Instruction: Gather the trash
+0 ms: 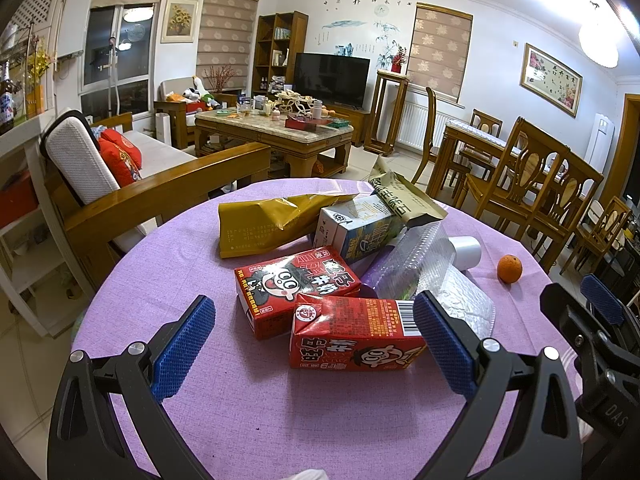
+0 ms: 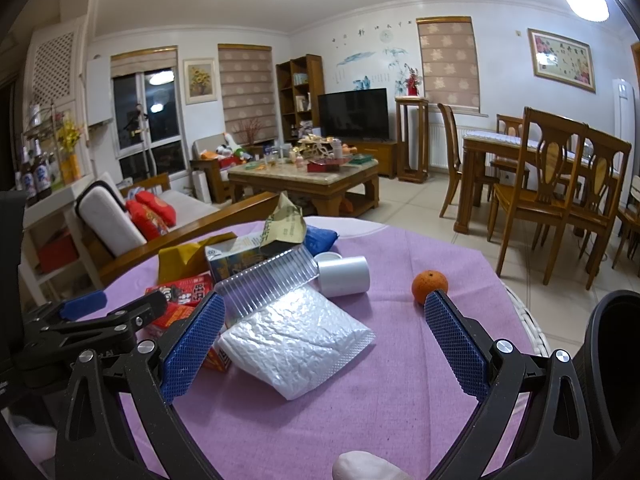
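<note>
Trash lies piled on a round table with a purple cloth (image 1: 192, 264). Two red milk cartons (image 1: 356, 332) (image 1: 294, 286) lie nearest my left gripper (image 1: 316, 344), which is open with the near carton between its blue pads. Behind them are a blue-white carton (image 1: 356, 226), a gold bag (image 1: 272, 220), a clear plastic tray (image 1: 416, 260) and a white cup (image 1: 466, 252). My right gripper (image 2: 324, 340) is open around a white bubble mailer (image 2: 298, 340), above it and not touching.
An orange (image 2: 429, 286) sits on the cloth to the right. A black bin rim (image 2: 616, 360) shows at the right edge. A wooden sofa (image 1: 160, 184) stands behind the table on the left, dining chairs (image 1: 532, 184) on the right.
</note>
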Demonstrator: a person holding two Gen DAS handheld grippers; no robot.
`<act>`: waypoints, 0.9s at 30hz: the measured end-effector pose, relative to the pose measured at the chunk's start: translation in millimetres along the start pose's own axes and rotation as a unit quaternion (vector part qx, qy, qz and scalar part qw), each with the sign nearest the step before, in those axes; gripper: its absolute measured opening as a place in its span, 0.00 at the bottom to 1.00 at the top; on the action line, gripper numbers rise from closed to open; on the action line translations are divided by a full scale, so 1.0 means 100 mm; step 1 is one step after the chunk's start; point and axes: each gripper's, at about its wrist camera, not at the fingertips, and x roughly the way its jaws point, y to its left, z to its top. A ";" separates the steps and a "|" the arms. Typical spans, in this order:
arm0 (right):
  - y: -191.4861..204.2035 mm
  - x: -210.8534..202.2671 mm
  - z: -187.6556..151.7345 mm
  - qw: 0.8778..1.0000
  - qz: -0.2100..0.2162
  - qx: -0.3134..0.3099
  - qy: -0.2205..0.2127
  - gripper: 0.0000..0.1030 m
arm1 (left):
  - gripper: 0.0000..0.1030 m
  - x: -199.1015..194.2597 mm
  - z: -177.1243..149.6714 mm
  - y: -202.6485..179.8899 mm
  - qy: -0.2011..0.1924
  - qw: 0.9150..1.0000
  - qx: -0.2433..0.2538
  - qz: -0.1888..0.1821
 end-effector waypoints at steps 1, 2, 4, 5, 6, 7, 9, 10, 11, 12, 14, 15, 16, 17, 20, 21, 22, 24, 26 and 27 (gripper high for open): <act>0.00 0.00 0.00 1.000 0.000 0.000 0.000 0.96 | 0.95 0.00 0.00 0.00 0.000 1.000 0.000 0.000; 0.00 0.00 0.00 1.000 0.000 0.000 0.000 0.96 | 0.95 0.00 0.00 0.01 0.000 1.000 0.000 0.000; 0.00 0.00 0.00 1.000 0.000 0.000 0.000 0.96 | 0.95 0.00 0.00 0.01 0.000 1.000 0.000 0.000; 0.00 0.00 0.00 1.000 0.000 0.000 0.000 0.96 | 0.95 0.00 0.00 0.01 0.000 1.000 0.000 0.000; 0.00 0.00 0.00 1.000 0.000 0.001 0.000 0.96 | 0.95 0.00 0.00 0.00 0.000 1.000 0.000 0.000; 0.00 0.00 0.00 1.000 0.000 0.001 0.000 0.96 | 0.95 0.00 0.00 0.00 0.000 1.000 0.000 0.000; 0.00 0.00 0.00 1.000 0.000 0.001 0.000 0.96 | 0.95 0.00 0.00 0.01 0.000 1.000 0.000 0.000; -0.01 0.00 0.00 1.000 0.000 0.001 0.001 0.96 | 0.95 0.00 0.00 0.00 0.000 1.000 0.001 0.000; -0.01 0.00 0.00 1.000 0.000 0.001 0.001 0.96 | 0.95 -0.01 -0.01 0.01 -0.001 1.000 0.001 -0.001; -0.01 0.00 0.00 1.000 0.000 0.001 0.002 0.96 | 0.95 -0.01 -0.01 0.01 -0.001 1.000 0.002 -0.002; 0.01 0.05 -0.05 1.000 0.000 0.003 0.003 0.96 | 0.95 0.00 -0.02 -0.03 -0.001 1.000 0.006 -0.006; 0.01 0.05 -0.06 1.000 0.000 0.004 0.003 0.96 | 0.95 0.00 -0.03 -0.02 0.000 1.000 0.007 -0.006; 0.00 0.05 -0.05 1.000 0.000 0.004 0.003 0.96 | 0.95 0.01 -0.03 -0.02 0.001 1.000 0.007 -0.005; -0.01 0.06 -0.05 1.000 0.000 0.006 0.004 0.96 | 0.95 0.01 -0.03 -0.02 0.002 1.000 0.006 -0.005; -0.04 0.08 -0.07 1.000 0.006 0.019 0.008 0.96 | 0.95 0.07 -0.05 0.06 0.009 1.000 -0.012 -0.016; -0.07 0.09 -0.08 0.999 0.015 0.028 0.011 0.96 | 0.95 0.08 -0.05 0.11 0.011 0.999 -0.022 -0.026; -0.11 0.10 -0.09 0.999 0.025 0.039 0.015 0.96 | 0.95 0.08 -0.03 0.20 0.015 0.998 -0.037 -0.056; -0.19 0.08 -0.07 0.997 0.050 0.050 0.021 0.96 | 0.95 0.06 0.04 0.33 0.014 0.996 -0.030 -0.081; -0.27 0.04 0.05 0.996 0.068 0.038 0.033 0.96 | 0.95 0.01 0.18 0.47 0.000 0.998 -0.004 -0.066; -0.30 0.03 0.15 0.997 0.069 0.025 0.038 0.96 | 0.95 0.01 0.24 0.52 0.001 0.998 0.005 -0.065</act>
